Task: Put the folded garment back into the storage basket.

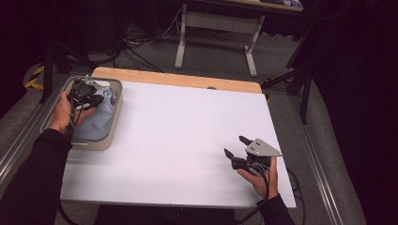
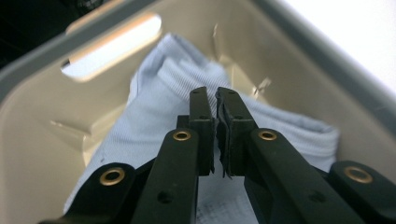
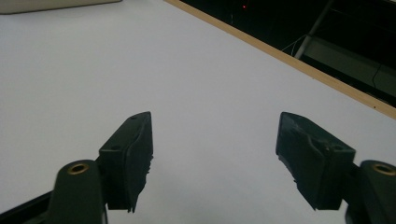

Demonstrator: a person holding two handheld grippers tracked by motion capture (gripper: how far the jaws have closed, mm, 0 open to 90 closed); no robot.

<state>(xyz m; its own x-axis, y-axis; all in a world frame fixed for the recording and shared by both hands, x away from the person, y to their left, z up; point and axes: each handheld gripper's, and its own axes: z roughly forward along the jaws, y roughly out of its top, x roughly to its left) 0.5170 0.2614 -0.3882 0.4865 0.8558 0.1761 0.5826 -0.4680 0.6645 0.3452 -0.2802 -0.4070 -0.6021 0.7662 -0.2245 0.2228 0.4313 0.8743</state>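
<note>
A pale blue cloth [image 2: 154, 112] lies folded inside the beige bin [image 1: 114, 96] at the bench's [image 1: 178, 140] left rear corner, so the stowing looks largely done; whether more items are due cannot be told. The left gripper [image 2: 211, 95] hangs over the cloth with its jaws all but closed on nothing, the fabric seemingly lying free beneath them, though the view is tight. That hand [image 1: 63, 112] reaches over the bin's near rim, tool tilted down into it. Well apart, near the bench's front right, the right gripper [image 1: 237, 145] sits level in its hand, jaws spread wide over bare white surface.
</note>
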